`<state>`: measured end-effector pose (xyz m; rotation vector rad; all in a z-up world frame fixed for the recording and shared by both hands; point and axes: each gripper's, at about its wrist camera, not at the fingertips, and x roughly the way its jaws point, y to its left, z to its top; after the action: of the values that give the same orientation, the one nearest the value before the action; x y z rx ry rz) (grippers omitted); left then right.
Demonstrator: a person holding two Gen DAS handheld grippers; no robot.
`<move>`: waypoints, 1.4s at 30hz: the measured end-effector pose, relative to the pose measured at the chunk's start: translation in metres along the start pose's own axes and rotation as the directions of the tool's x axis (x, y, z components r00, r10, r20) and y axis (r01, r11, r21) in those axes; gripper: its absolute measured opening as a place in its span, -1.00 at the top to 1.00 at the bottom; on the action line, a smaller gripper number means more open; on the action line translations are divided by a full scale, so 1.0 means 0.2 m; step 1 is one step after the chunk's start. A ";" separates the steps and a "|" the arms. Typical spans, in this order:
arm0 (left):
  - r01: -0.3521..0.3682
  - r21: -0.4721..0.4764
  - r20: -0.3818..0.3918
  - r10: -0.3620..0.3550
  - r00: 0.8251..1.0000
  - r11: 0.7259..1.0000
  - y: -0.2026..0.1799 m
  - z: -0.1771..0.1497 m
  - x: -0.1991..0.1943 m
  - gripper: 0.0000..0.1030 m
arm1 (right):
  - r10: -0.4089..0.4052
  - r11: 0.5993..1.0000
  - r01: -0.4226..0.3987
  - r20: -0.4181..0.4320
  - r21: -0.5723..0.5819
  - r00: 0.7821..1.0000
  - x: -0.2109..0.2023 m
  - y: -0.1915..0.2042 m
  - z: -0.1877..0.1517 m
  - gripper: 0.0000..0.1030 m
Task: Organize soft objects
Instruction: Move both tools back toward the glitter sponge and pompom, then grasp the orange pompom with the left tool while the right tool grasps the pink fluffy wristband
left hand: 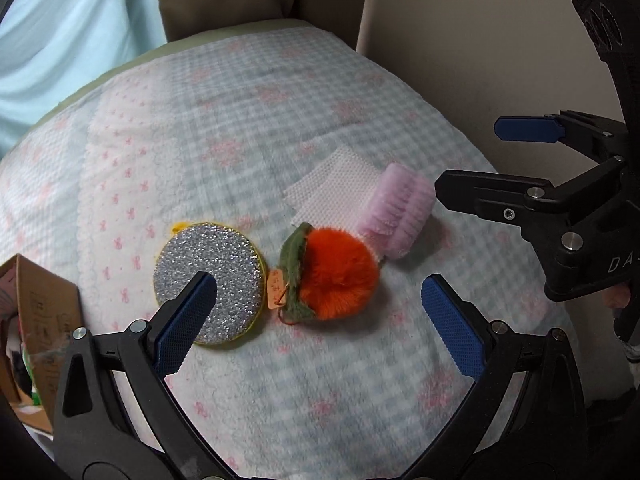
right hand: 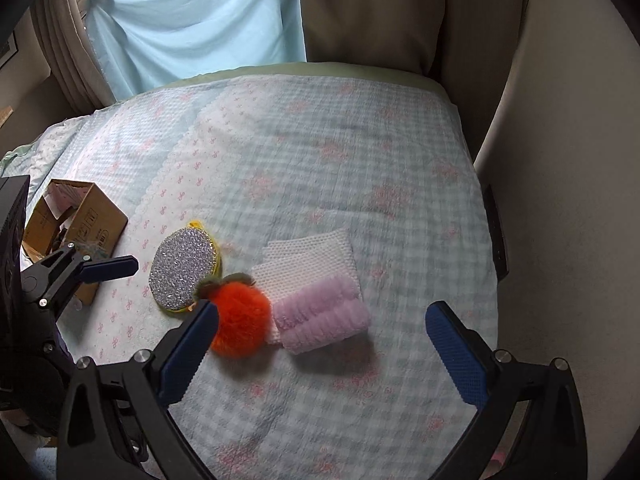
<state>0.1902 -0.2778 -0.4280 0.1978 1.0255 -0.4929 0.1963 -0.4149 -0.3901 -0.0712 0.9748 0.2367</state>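
Several soft objects lie on a checked quilt (left hand: 280, 128). An orange fuzzy ball with green leaves (left hand: 336, 274) (right hand: 240, 322) is in the middle. A round silver glitter pad with yellow edge (left hand: 212, 280) (right hand: 184, 274) lies left of it. A pink ruffled roll (left hand: 400, 216) (right hand: 322, 318) rests on a white mesh cloth (left hand: 332, 190) (right hand: 308, 258) to the right. My left gripper (left hand: 320, 292) is open, above the ball and pad. My right gripper (right hand: 322, 318) is open, over the pink roll; it also shows in the left wrist view (left hand: 468, 156).
A cardboard box (right hand: 76, 224) (left hand: 36, 320) sits at the quilt's left edge. A light blue curtain (right hand: 200, 20) and a tan headboard (right hand: 372, 12) are behind the bed. A beige wall (right hand: 560, 160) runs along the right side.
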 end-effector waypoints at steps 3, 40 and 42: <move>-0.004 0.034 -0.017 0.004 1.000 0.999 -0.01 -0.01 0.13 -0.77 | 0.010 1.000 -0.010 0.003 -0.010 1.000 0.12 -0.01 -0.04 -0.95; -0.014 0.136 -0.010 0.016 1.000 0.991 -0.03 -0.06 0.27 0.28 | -0.018 0.997 0.018 -0.005 -0.069 1.000 0.29 0.02 -0.06 0.43; -0.015 0.135 0.001 0.016 1.000 0.991 -0.03 -0.05 0.24 0.28 | -0.021 0.998 0.022 0.010 -0.052 1.000 0.26 0.02 -0.05 0.43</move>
<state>0.1989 -0.2930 -0.4737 0.3265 0.9909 -0.5488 0.2144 -0.4038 -0.4386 -0.1280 0.9576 0.2428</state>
